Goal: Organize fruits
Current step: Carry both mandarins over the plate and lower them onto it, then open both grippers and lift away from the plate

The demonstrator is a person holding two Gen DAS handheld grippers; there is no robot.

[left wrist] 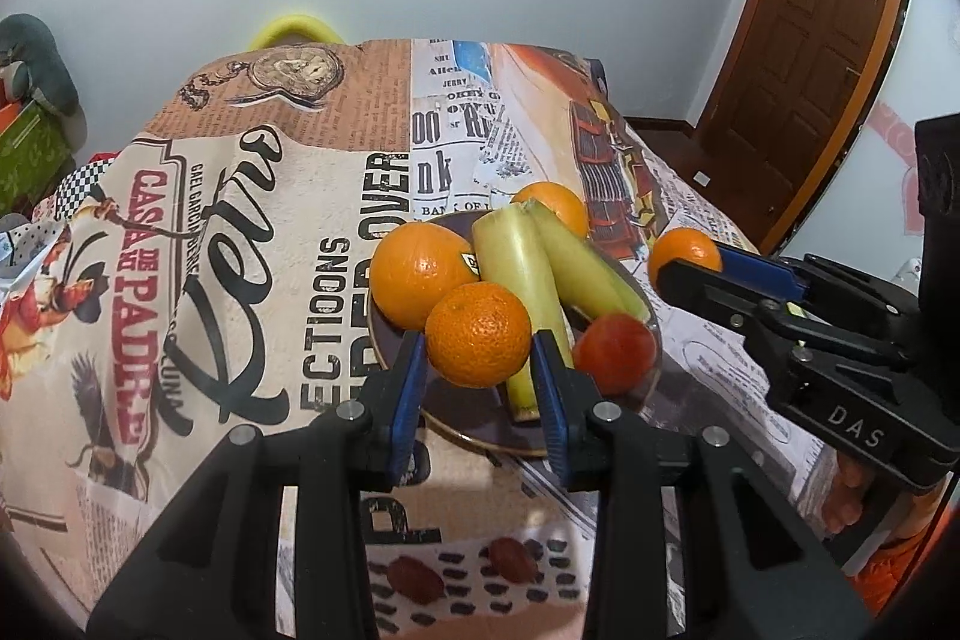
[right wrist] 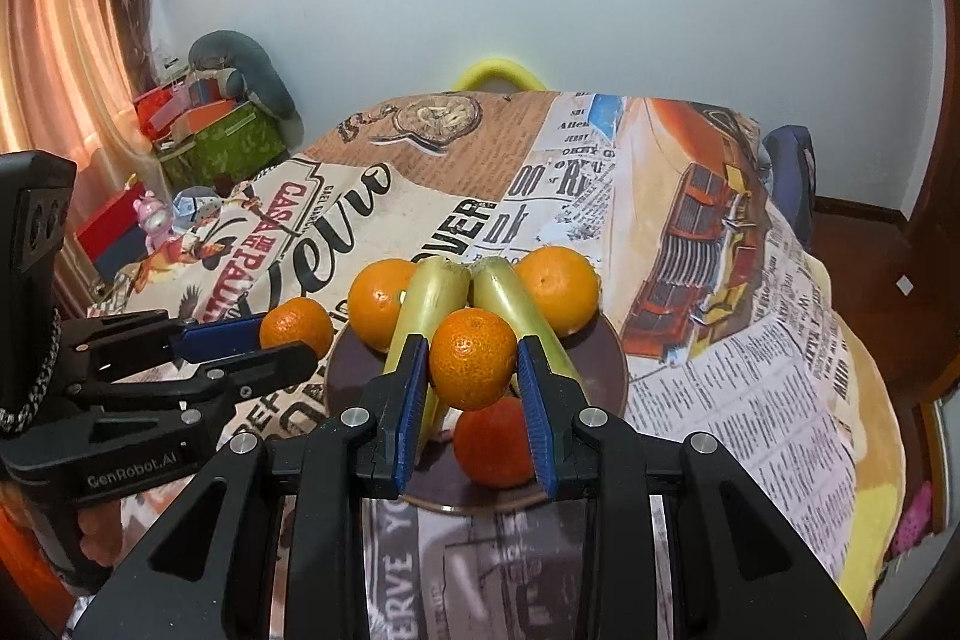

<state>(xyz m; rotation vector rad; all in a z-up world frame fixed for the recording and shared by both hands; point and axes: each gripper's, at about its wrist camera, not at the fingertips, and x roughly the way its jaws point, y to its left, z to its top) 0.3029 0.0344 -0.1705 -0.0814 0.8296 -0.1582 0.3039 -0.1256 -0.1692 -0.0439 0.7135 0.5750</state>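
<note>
Left gripper (left wrist: pixel 477 376) clamping mandarin (left wrist: pixel 479 334) — over plate (left wrist: pixel 384 340), right gripper (right wrist: pixel 471 385) likewise.

Oranges (right wrist: pixel 384 301), bananas (right wrist: pixel 429 307), tomato (right wrist: pixel 495 442) on plate (right wrist: pixel 606 370); plate on tablecloth (right wrist: pixel 750 370).

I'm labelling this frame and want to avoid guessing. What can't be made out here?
- Plate middle: both views, covered by fruit.
- Sticker on the big orange: left view, cut off by the mandarin in the left gripper.
- Red fruit: right view, partly behind the right gripper and its mandarin; blurred in left view, kind unclear.
</note>
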